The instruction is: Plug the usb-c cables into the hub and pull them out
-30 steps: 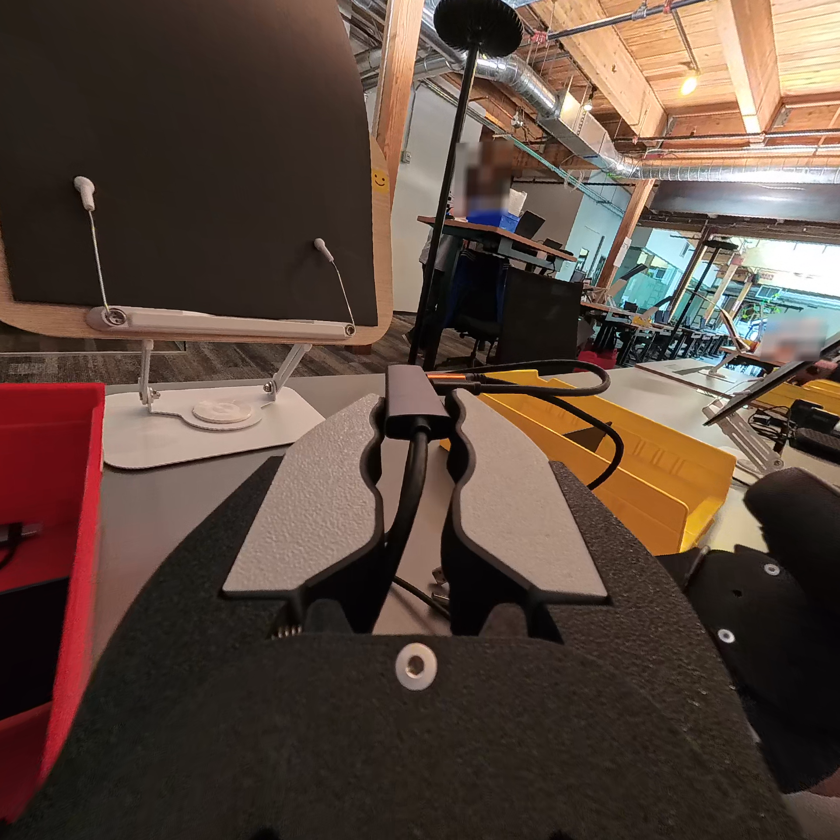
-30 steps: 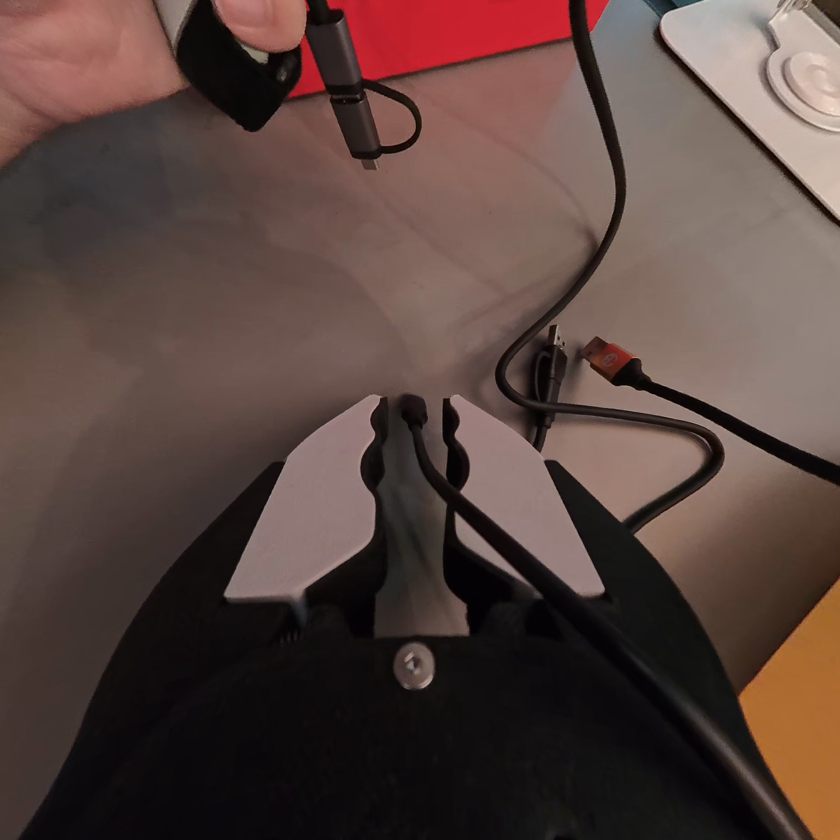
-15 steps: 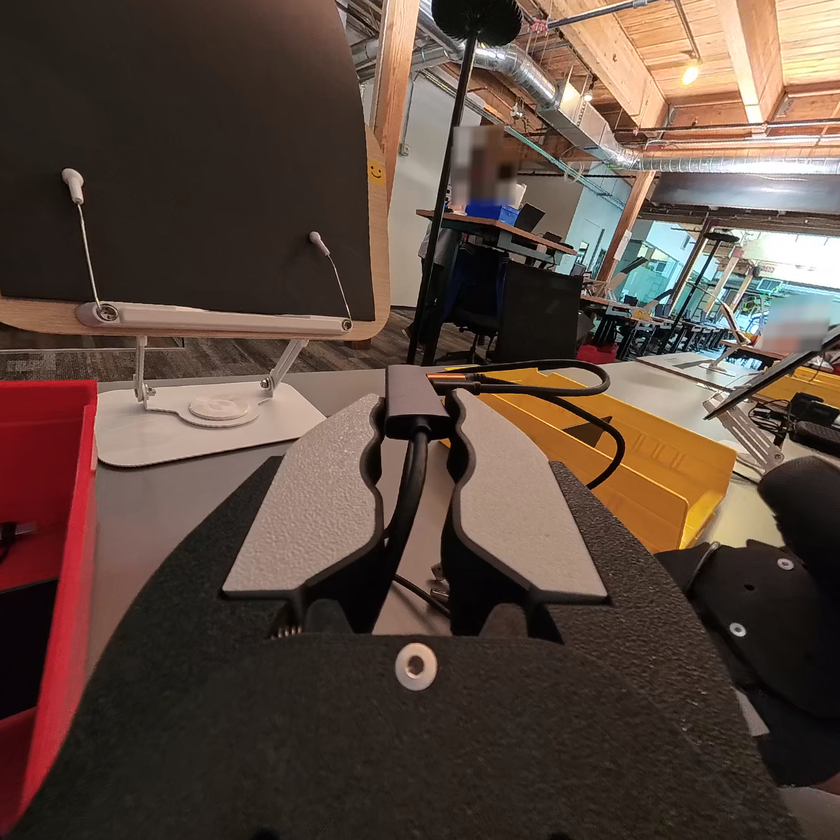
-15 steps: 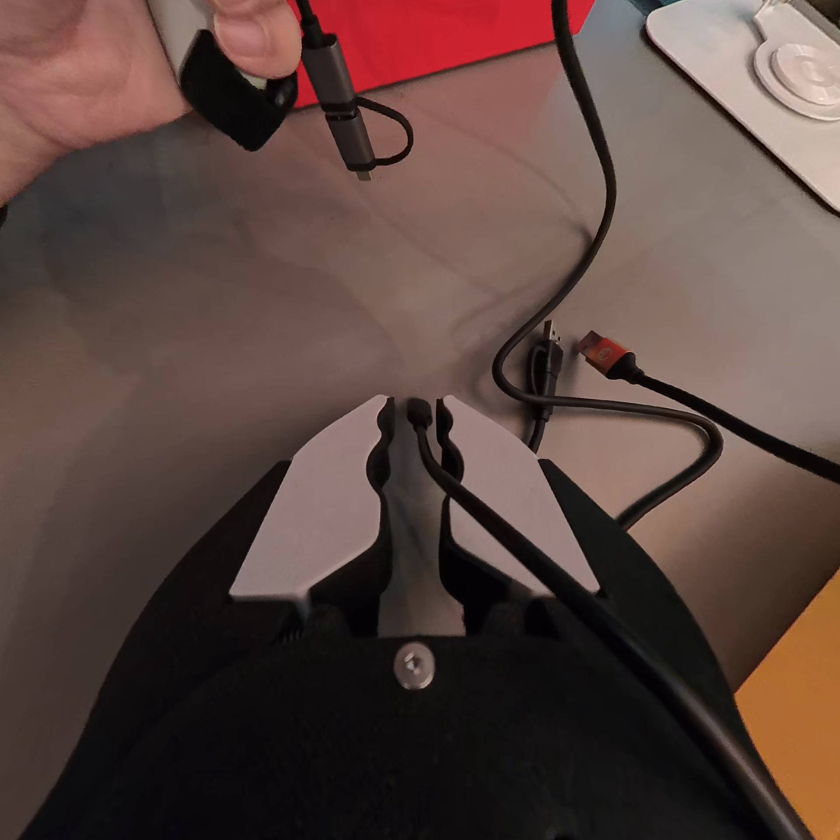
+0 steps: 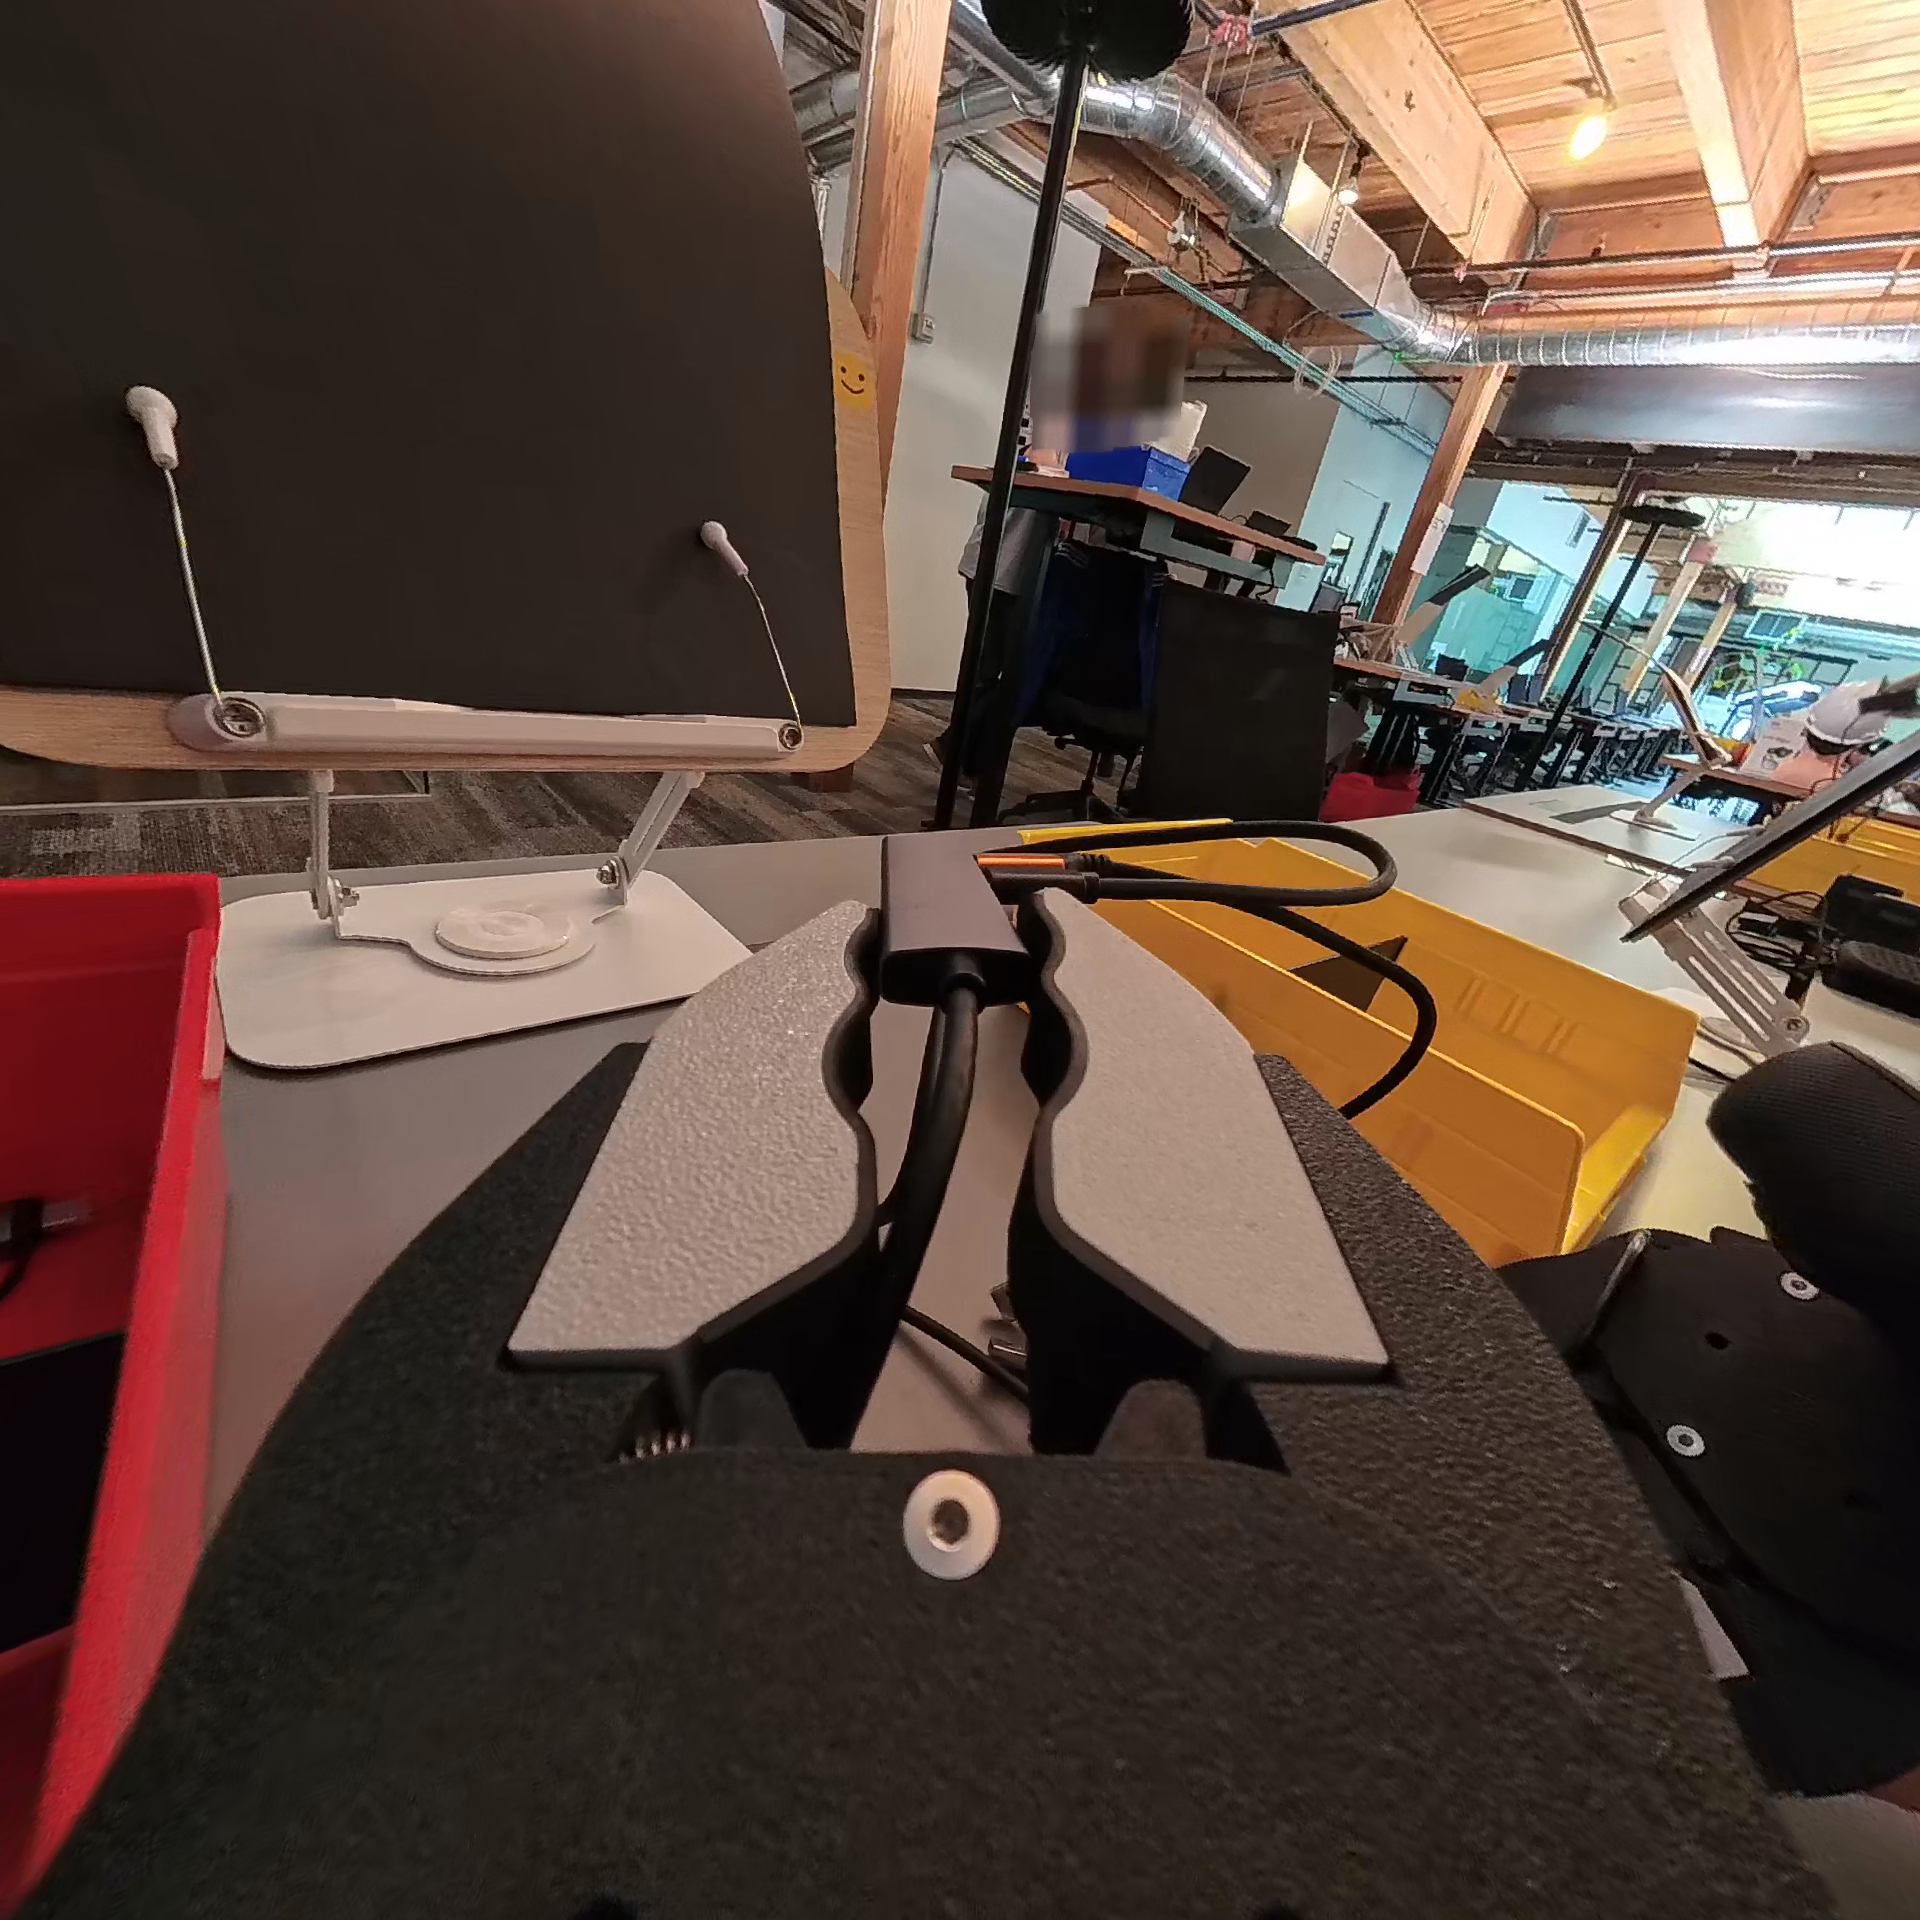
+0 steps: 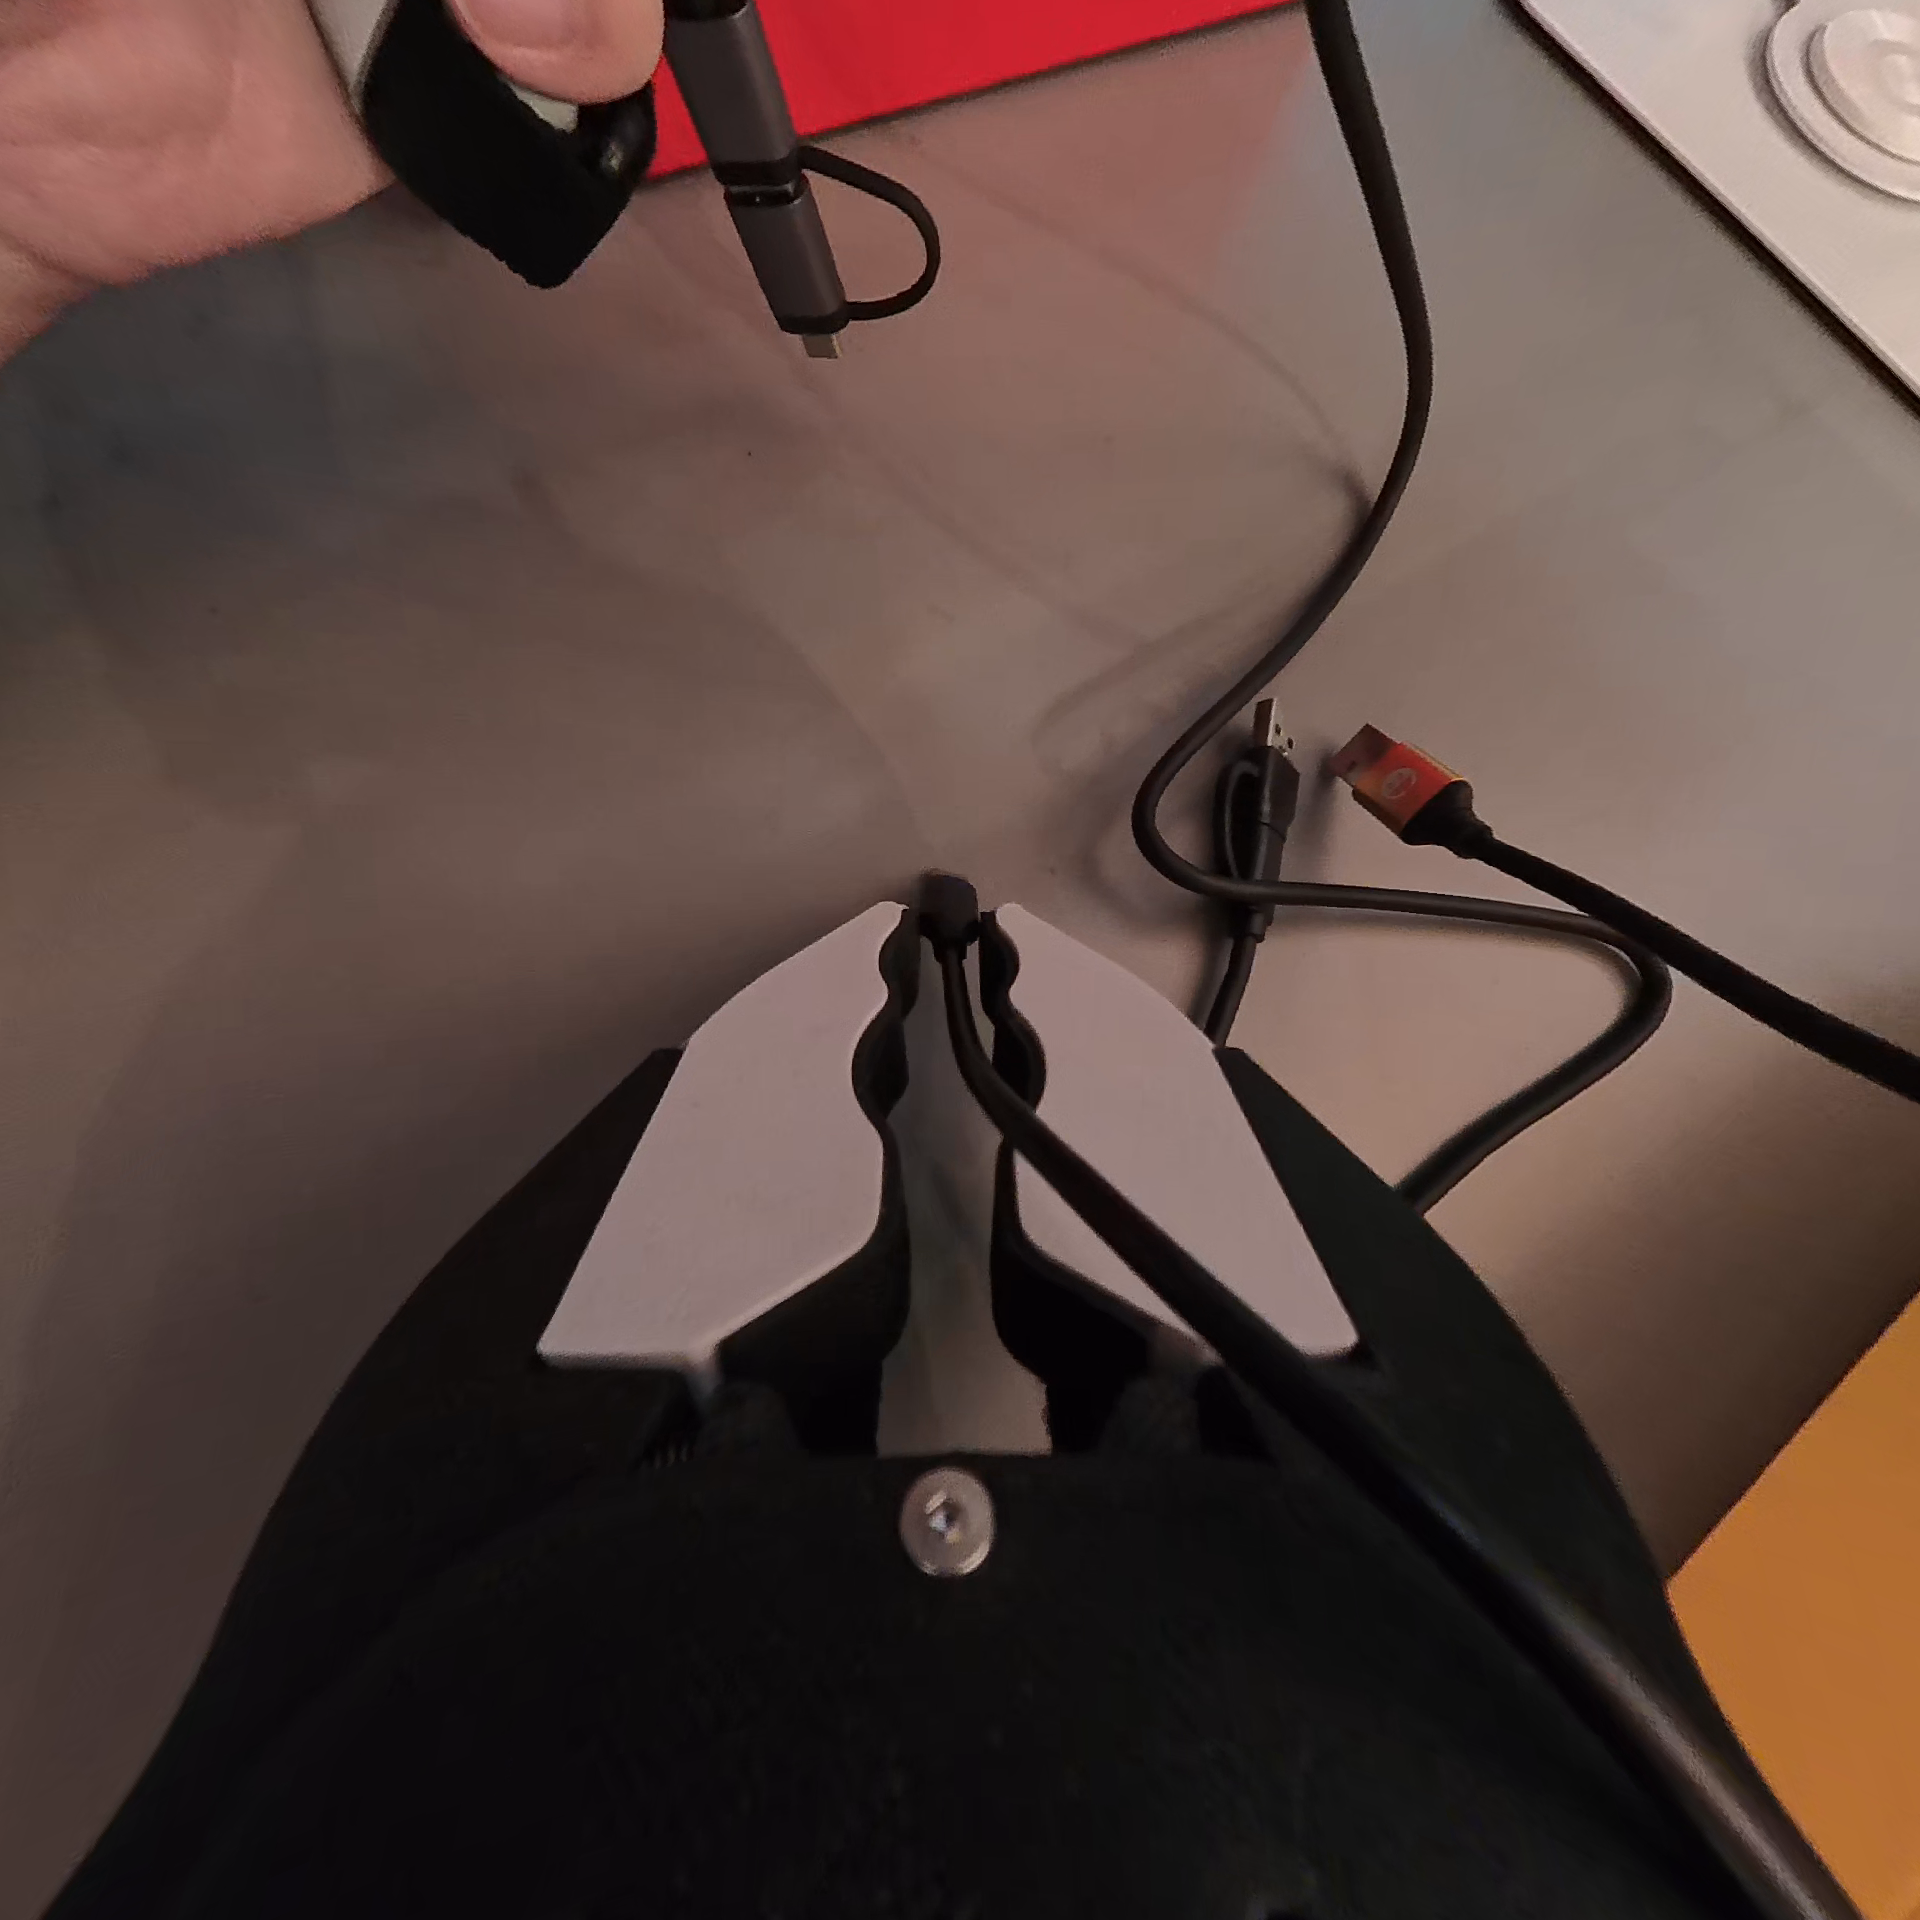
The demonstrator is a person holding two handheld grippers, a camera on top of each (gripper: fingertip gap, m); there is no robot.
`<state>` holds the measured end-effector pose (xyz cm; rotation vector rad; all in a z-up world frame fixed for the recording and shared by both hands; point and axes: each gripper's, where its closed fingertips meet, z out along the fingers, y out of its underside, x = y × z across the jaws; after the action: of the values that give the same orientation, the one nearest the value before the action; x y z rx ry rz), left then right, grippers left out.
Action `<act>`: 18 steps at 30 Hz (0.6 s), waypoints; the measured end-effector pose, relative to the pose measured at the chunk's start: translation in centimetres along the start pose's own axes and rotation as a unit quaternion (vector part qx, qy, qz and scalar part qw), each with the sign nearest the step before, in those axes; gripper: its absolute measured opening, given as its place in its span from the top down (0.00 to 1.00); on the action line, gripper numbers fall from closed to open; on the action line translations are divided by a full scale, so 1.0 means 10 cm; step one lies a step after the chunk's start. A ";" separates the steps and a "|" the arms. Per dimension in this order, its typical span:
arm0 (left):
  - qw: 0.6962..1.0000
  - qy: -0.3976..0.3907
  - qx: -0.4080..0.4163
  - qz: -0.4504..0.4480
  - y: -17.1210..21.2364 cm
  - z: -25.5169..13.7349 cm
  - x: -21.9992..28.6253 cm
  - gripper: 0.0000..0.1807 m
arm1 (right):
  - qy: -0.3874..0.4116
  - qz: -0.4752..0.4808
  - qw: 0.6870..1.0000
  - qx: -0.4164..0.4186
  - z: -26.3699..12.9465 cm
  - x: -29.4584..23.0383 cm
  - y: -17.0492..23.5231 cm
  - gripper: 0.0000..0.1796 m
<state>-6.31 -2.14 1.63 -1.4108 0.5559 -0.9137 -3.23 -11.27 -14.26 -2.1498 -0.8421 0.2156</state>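
Left fingers [image 5: 945, 920] clamp hub [image 5: 935, 914]; right fingers [image 6: 948, 914] pinch black cable plug [image 6: 948, 896]; orange-tipped cable [image 6: 1403, 784] right of them.

The grey desk [image 6: 520, 727] carries a red bin [image 5: 104, 1143], a yellow bin [image 5: 1455, 1091], a white stand base [image 5: 416, 987], a black cable [image 6: 1382, 468], an orange-tipped plug [image 6: 1403, 784] and a black USB plug [image 6: 1273, 769].

The left wrist view sits low behind the left tongs [image 5: 945, 914] and faces level across the worktop [image 5: 343, 1143], toward a white stand [image 5: 312, 987] and a far hall. The right wrist view looks steeply down along the right tongs [image 6: 948, 914], close to the worktop [image 6: 520, 727]. Both views share the red bin [image 5: 104, 1091] [image 6: 935, 52], the stand's base and the orange plug [image 5: 1023, 862] [image 6: 1403, 784].
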 end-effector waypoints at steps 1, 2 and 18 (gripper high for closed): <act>1.000 0.000 0.000 0.000 0.00 0.00 0.00 0.87 | -0.002 0.000 1.000 0.000 0.00 0.00 0.00 0.94; 1.000 0.000 -0.001 0.001 0.00 0.00 0.00 0.87 | -0.002 -0.002 1.000 -0.002 -0.01 0.00 0.01 0.94; 1.000 -0.003 0.000 0.007 0.00 0.00 -0.01 0.87 | 0.000 -0.051 0.997 0.049 -0.11 0.03 -0.14 0.93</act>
<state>-6.36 -2.09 1.60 -1.4079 0.5607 -0.8976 -3.19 -11.15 -12.45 -2.0095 -0.9202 0.2003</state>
